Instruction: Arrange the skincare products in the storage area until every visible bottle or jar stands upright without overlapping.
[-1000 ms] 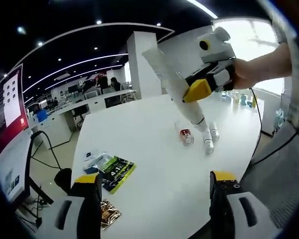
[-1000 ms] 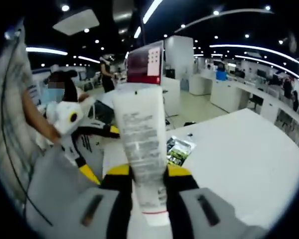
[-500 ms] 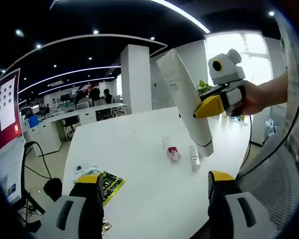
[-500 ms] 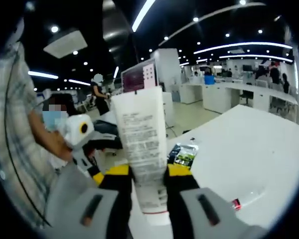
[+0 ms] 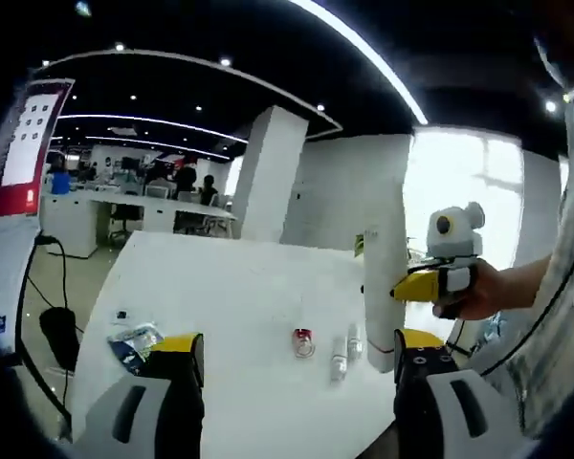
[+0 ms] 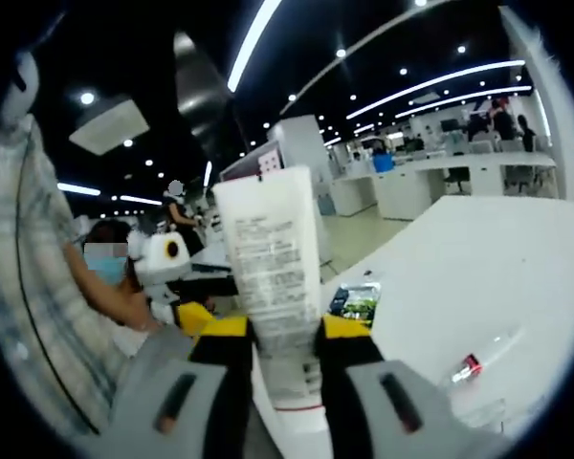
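My right gripper is shut on a tall white tube with small grey print, held roughly upright. In the left gripper view the same tube hangs cap-down just above the white table, with the right gripper clamped on its side. Beside it, a small red-capped bottle and two small white bottles lie on the table. My left gripper is open with nothing between its fingers, low at the table's near edge.
Sachets lie at the table's left end, seen as a green packet in the right gripper view. The red-capped bottle lies on its side. A person's checked sleeve and the left gripper are close on the left. Office desks stand beyond.
The right gripper has swung the white tube from a slant to nearly upright and lowered it toward the small bottles. Both cameras have tilted upward. My left gripper stays open.
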